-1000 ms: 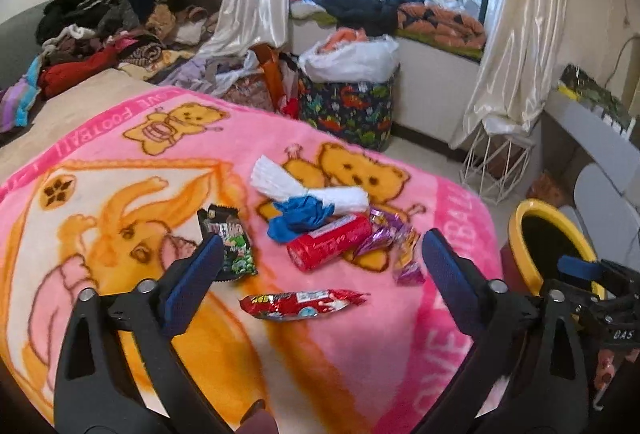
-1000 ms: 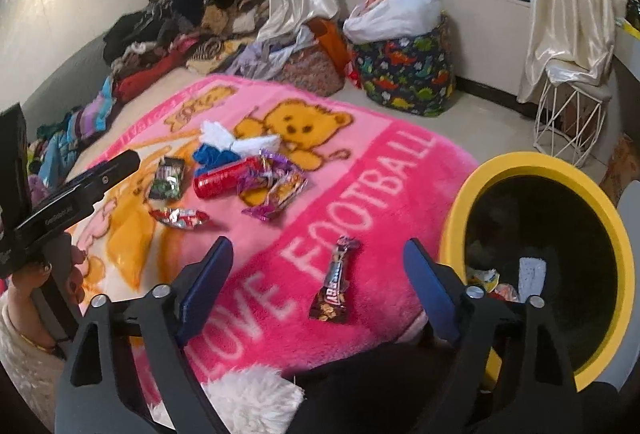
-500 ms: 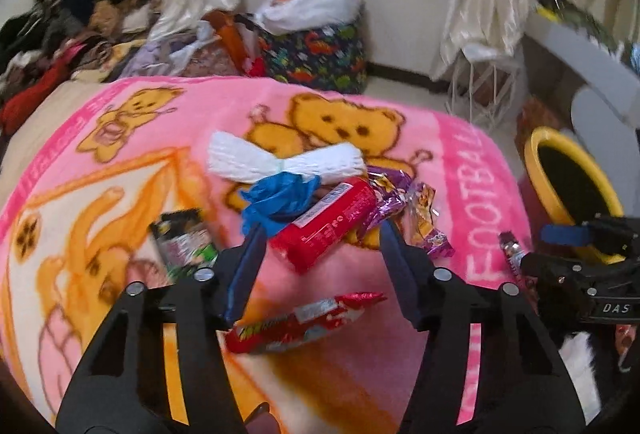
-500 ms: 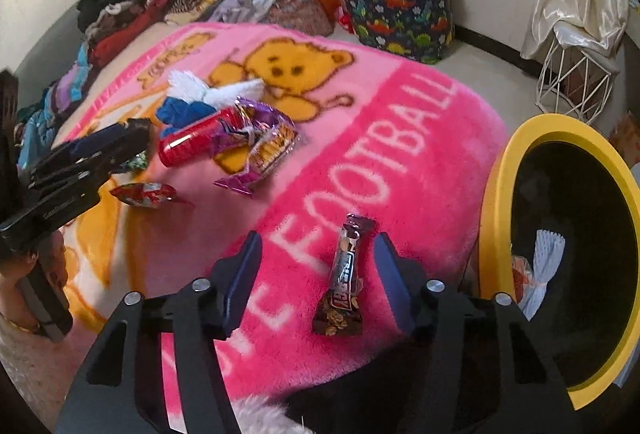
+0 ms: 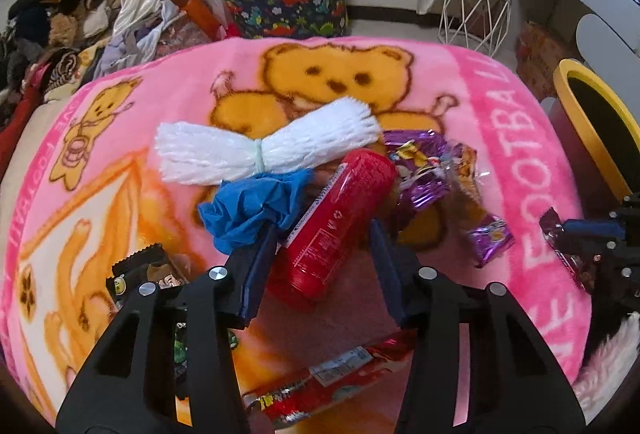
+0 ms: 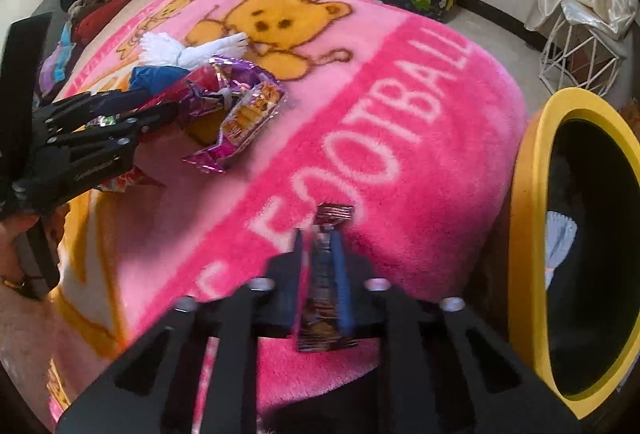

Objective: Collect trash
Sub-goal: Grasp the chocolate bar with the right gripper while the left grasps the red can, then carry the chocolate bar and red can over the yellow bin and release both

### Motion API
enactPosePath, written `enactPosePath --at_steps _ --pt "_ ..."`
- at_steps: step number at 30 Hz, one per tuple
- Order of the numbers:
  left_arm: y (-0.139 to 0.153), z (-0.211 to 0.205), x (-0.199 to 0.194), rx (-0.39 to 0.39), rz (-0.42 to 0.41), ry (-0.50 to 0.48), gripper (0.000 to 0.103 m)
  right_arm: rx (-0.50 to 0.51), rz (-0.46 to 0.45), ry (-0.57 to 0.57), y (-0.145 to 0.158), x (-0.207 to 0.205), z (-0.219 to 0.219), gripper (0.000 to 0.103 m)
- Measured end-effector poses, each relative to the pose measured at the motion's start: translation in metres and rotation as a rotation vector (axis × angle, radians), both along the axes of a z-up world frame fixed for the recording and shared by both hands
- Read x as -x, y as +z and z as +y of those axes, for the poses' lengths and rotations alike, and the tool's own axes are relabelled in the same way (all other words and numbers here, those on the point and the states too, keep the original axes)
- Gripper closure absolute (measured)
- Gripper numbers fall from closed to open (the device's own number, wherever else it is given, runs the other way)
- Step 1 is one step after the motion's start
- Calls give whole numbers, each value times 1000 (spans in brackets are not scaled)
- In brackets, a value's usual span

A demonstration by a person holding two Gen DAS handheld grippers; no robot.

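My left gripper [image 5: 320, 238] is open, its fingers on either side of a red can [image 5: 336, 218] lying on the pink bear blanket [image 5: 500, 137]. Around the can lie a blue crumpled glove [image 5: 248, 209], a white foam net [image 5: 264, 149], purple wrappers [image 5: 428, 169], a dark snack packet [image 5: 144, 274] and a red wrapper [image 5: 332, 386]. My right gripper [image 6: 320, 274] is shut on a brown candy bar wrapper [image 6: 326, 286] at the blanket's near edge. The yellow-rimmed trash bin [image 6: 528, 234] stands just right of it.
Clothes are piled at the far left [image 5: 48, 33]. A dinosaur-print bag [image 5: 288, 5] and a white wire stool [image 5: 476, 13] stand on the floor beyond the bed. The bin also shows in the left wrist view [image 5: 596, 129], with trash inside.
Both grippers moved forward and down. The left one narrowed around the red can. The right one closed on the brown candy bar wrapper.
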State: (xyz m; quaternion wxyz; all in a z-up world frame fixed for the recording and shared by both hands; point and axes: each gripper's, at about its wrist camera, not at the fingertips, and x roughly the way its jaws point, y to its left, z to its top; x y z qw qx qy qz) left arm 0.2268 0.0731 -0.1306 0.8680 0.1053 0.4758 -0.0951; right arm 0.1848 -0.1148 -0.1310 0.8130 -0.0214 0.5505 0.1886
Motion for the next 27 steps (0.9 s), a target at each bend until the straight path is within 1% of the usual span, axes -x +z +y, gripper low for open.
enactPosePath --at_steps 5,9,14,16,20,22,27 --pt "-8 0 -4 3 25 -1 63 -92 -33 10 11 6 -7 98" --pt "-13 -4 -3 -28 32 2 63 -155 -90 22 26 15 -11 99" --pt "-14 -12 5 -50 25 3 75 -163 -137 39 39 25 -13 100" --pt "-15 -15 9 -52 29 -1 77 -176 -151 34 44 28 -15 100" --pt "-10 -28 23 -50 29 -35 78 -189 -179 30 54 37 -21 100" --pt "-7 -31 29 -30 20 -34 79 -201 -196 26 60 39 -24 100" --pt "6 -30 40 84 -11 19 79 -231 -237 21 77 45 -32 100"
